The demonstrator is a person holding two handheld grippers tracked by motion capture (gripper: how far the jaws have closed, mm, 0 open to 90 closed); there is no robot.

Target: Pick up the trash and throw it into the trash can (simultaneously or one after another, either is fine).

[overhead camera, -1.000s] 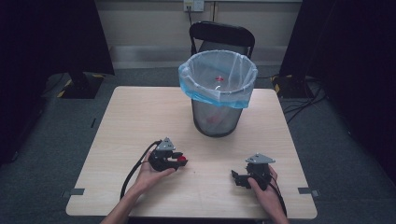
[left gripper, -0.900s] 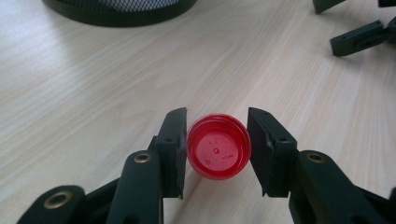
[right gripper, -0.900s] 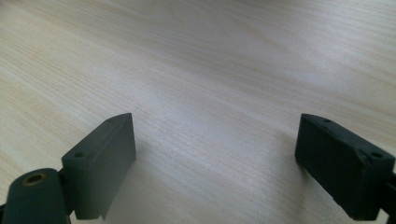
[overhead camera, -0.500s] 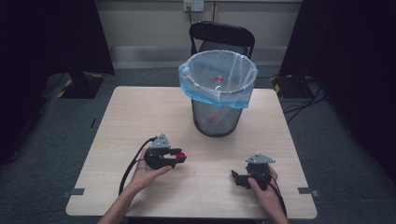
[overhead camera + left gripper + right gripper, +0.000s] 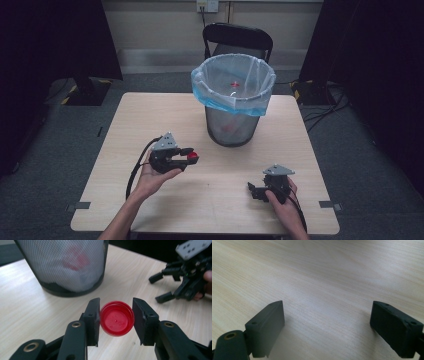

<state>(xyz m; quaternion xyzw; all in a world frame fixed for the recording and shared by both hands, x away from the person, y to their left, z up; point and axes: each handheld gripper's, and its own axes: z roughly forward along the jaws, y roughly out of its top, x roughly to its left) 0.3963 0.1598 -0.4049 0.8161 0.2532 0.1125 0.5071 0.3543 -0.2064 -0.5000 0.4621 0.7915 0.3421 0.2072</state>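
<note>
Between the left gripper (image 5: 116, 321) jaws, red cap (image 5: 116, 321) pinched, right gripper (image 5: 327, 327) jaws spread.

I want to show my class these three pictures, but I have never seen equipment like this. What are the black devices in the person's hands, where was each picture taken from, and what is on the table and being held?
There is no robot here. A person holds a hand-operated two-jaw gripper in each hand: the left gripper and the right gripper.

The high view comes from a fixed camera above the table. The other two come from small cameras riding on each gripper, looking along its own black jaws.

On the table stands a black mesh waste bin lined with a plastic bag, with something red inside.

In the left gripper view, the jaws are closed on a red bottle cap, and the right gripper shows farther off. In the right gripper view, the jaws stand wide apart over bare wood, holding nothing.
</note>
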